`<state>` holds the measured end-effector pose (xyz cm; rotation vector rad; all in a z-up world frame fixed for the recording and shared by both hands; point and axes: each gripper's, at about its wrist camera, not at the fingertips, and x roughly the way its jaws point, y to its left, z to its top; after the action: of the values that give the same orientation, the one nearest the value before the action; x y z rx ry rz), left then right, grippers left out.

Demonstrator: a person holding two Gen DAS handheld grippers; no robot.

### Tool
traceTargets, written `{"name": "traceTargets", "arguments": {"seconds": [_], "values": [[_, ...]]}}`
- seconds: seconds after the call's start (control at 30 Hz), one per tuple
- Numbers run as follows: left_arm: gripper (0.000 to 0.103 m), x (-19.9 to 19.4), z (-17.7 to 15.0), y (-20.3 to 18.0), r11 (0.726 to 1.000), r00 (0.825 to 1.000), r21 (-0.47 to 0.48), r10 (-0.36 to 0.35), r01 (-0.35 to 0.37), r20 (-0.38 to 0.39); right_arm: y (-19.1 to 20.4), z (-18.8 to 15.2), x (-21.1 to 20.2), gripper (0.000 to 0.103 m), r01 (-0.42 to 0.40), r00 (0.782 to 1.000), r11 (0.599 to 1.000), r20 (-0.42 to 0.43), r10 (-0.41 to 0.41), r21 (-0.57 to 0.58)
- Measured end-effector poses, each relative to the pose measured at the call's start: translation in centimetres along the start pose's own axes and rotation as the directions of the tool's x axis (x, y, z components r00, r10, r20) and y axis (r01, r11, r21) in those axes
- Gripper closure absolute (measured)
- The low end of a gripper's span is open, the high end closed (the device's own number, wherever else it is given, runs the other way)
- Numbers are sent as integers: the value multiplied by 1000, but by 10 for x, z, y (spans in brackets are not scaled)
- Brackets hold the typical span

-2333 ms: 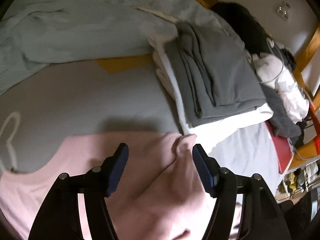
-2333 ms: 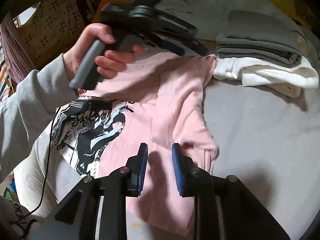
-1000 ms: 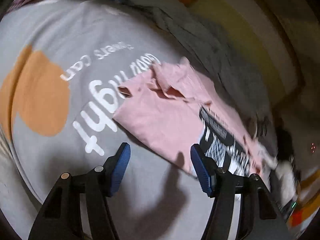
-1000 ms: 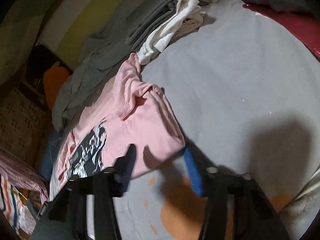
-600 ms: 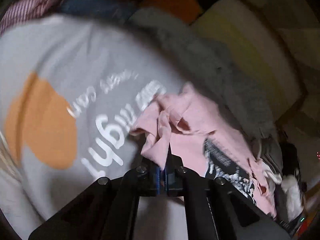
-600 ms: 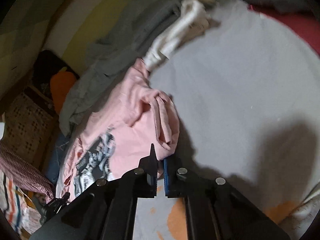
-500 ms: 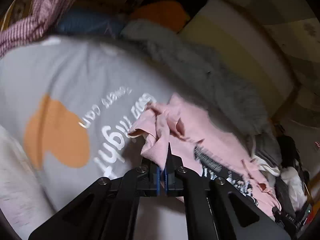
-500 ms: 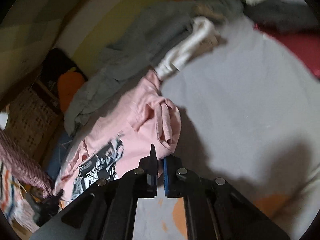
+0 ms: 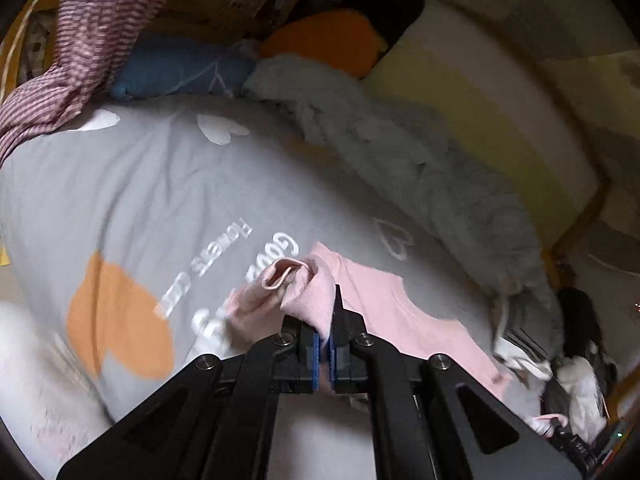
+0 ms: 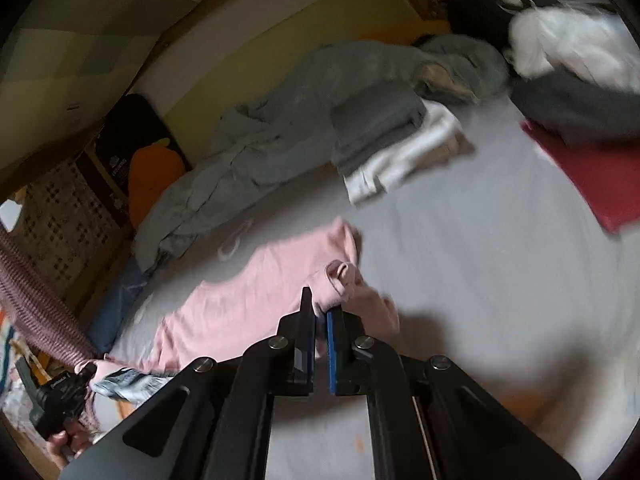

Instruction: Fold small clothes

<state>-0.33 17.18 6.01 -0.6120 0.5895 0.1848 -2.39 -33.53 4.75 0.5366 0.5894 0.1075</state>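
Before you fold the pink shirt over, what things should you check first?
1. Left gripper pinching the pink shirt: ok, cloth is between its fingers.
2. Right gripper pinching it too: ok.
3. Shirt lifted off the grey bed cover: not ok, its far part lies on the cover.
4. Shirt flat between the grips: not ok, it bunches near both.
5. Landing spot on the cover bare: ok.
6. Folded stack out of the way: ok, it sits apart.

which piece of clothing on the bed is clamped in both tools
The pink cotton T-shirt, pinched by the left tool and right tool; the folded grey and white clothes lie untouched.
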Motion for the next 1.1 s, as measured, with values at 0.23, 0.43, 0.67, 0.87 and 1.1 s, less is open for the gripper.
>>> {"name": "traceTargets", "arguments": {"seconds": [0.23, 0.43, 0.67, 0.87, 1.1], "values": [[100, 110, 38, -30, 994, 987, 47, 103, -97, -126, 13, 61, 104, 99, 63, 991, 998, -123, -60, 24], [100, 161, 42, -28, 991, 975, 46, 136, -129, -175, -2, 71, 175, 99, 104, 976, 992, -197, -88, 74], [87, 169, 37, -9, 994, 985, 48, 106, -100, -137, -15, 72, 195, 81, 93, 981, 989, -178, -73, 111], [23, 138, 37, -18, 966, 982, 181, 186, -185, 13, 11, 83, 157, 37, 178, 983, 978, 53, -173, -107], [14, 90, 42, -57, 907, 996, 417, 20, -57, 93, 52, 73, 139, 36, 156, 988, 933, 44, -150, -324]]}}
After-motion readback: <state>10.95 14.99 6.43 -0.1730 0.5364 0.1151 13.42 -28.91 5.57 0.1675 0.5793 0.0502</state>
